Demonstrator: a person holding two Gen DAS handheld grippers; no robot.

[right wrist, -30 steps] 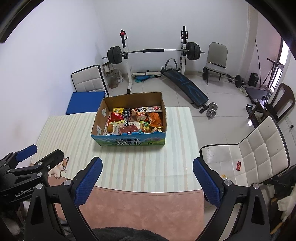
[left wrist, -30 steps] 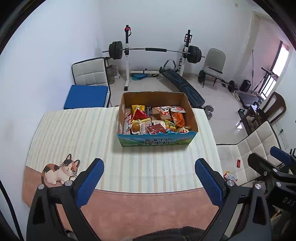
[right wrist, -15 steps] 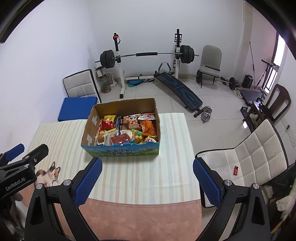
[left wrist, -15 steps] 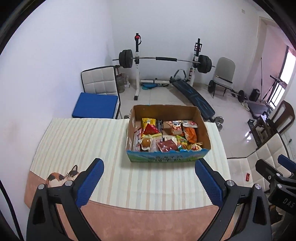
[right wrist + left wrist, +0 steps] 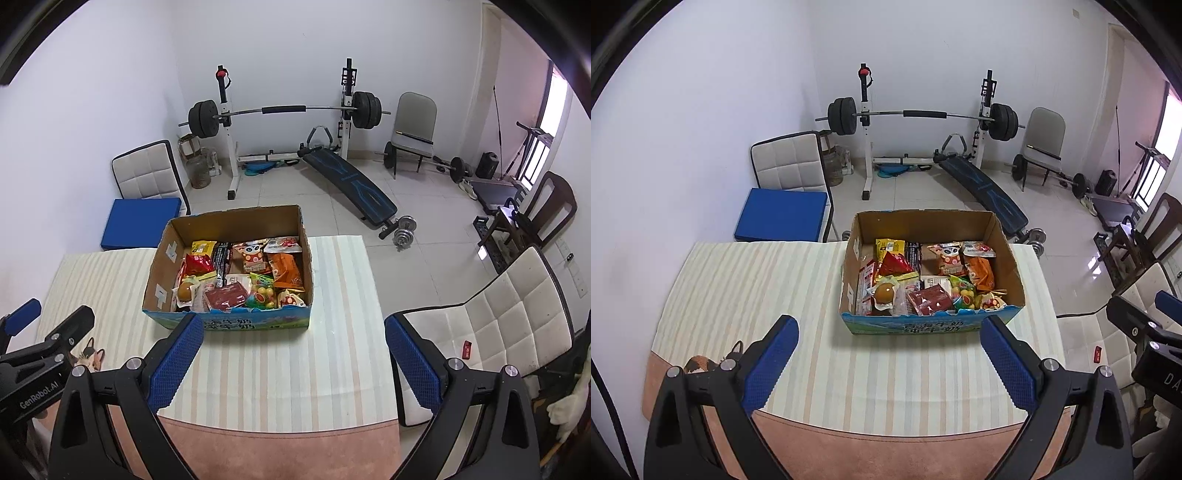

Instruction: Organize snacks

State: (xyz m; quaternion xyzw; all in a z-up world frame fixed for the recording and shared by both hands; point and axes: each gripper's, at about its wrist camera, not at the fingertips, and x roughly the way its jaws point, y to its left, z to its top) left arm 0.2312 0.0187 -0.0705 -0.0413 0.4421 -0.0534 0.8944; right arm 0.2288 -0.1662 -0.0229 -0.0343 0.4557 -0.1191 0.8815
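Observation:
An open cardboard box [image 5: 1008, 254] with a blue front panel stands on the far half of the striped tablecloth [image 5: 746, 295]; it also shows in the right wrist view [image 5: 162, 266]. It is filled with several snack packets: a dark red packet [image 5: 930, 300], an orange bag [image 5: 979, 271], a yellow packet [image 5: 889, 246] and a wrapped brown egg [image 5: 884, 291]. My left gripper [image 5: 888, 363] is open and empty, above the table's near part. My right gripper [image 5: 293, 362] is open and empty, just in front of the box.
A white padded chair [image 5: 491, 332] stands at the table's right edge. A chair with a blue cushion [image 5: 783, 214] stands behind the table's far left. A barbell rack [image 5: 923, 118], an incline bench [image 5: 982, 192] and dumbbells [image 5: 404, 229] fill the floor beyond.
Both grippers have shifted relative to the box and come a little nearer: it now sits larger and farther right in the left view, farther left in the right. Both stay open.

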